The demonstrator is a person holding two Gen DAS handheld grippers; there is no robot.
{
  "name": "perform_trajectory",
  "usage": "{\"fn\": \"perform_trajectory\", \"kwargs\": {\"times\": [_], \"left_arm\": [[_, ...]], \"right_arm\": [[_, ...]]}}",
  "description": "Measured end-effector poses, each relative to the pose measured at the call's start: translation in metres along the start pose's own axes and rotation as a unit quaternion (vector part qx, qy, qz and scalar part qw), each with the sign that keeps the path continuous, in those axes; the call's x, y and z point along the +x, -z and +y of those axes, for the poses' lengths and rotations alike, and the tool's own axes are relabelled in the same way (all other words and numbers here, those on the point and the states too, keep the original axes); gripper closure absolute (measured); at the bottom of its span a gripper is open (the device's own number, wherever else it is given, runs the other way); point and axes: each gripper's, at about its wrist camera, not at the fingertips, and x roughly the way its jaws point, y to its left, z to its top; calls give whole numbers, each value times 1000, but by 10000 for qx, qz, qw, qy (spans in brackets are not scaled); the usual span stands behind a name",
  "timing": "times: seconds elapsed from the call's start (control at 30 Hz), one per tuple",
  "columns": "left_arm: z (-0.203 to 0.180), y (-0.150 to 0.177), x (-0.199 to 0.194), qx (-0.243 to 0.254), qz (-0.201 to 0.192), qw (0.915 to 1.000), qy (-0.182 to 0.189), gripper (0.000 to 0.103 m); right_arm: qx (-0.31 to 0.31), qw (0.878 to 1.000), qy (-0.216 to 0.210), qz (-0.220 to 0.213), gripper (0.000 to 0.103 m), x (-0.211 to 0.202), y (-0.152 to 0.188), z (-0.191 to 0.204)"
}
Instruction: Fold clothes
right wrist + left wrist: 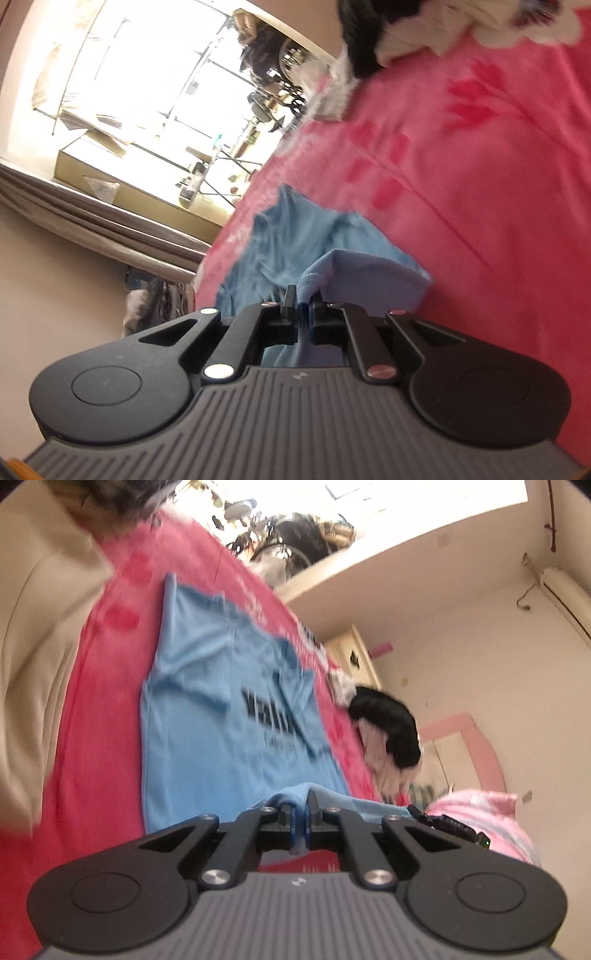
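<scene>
Both the left gripper (300,805) and the right gripper (303,301) are pinching the near hem of the blue T-shirt (207,686), whose length is running away toward the pink bedspread's (96,716) far edge.

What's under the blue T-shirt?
The light blue T-shirt with black lettering lies on a pink-red bed cover, which shows all around it. Whatever is beneath the cover is hidden. Each hand-held gripper pinches the shirt's near edge.

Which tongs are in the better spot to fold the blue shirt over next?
Neither alone, probably both. The left tongs and right tongs are each shut on an edge of the blue shirt, which is spread on the pink blanket ahead, so lift together.
</scene>
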Motion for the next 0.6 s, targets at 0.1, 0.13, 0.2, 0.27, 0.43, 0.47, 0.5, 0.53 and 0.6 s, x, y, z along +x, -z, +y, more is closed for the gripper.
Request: {"fn": "perform_trajectory", "kwargs": {"times": [0.1,0.13,0.2,0.27,0.43,0.47,0.5,0.53,0.6], "left_arm": [[2,-27,6,16,-200,9998,-40,98],[4,-35,8,5,-269,9996,-50,98],[8,-52,13,-22,-412,9991,-68,98],[11,-70,18,-57,-566,9983,-80,98],[25,-115,37,-162,-885,9958,-175,98],[29,-124,41,-179,-929,9953,-211,98],[32,-131,46,-196,-959,9949,-249,98],[36,-139,49,-227,-993,9943,-304,98],[47,-152,58,-312,-1030,9935,-380,98]], "right_arm": [[-77,9999,-64,-40,100,22,-21,11],[-97,9999,-65,-46,100,32,-27,15],[-127,9999,-92,-58,100,52,-42,21],[-175,9998,-113,-70,100,73,-55,28],[-296,9994,-180,-76,100,130,-88,46],[-316,9993,-194,-73,100,142,-94,50],[-328,9992,-218,-61,100,155,-100,53],[-351,9991,-211,-57,100,168,-104,57],[-394,9990,-200,-13,100,193,-113,62]]}}
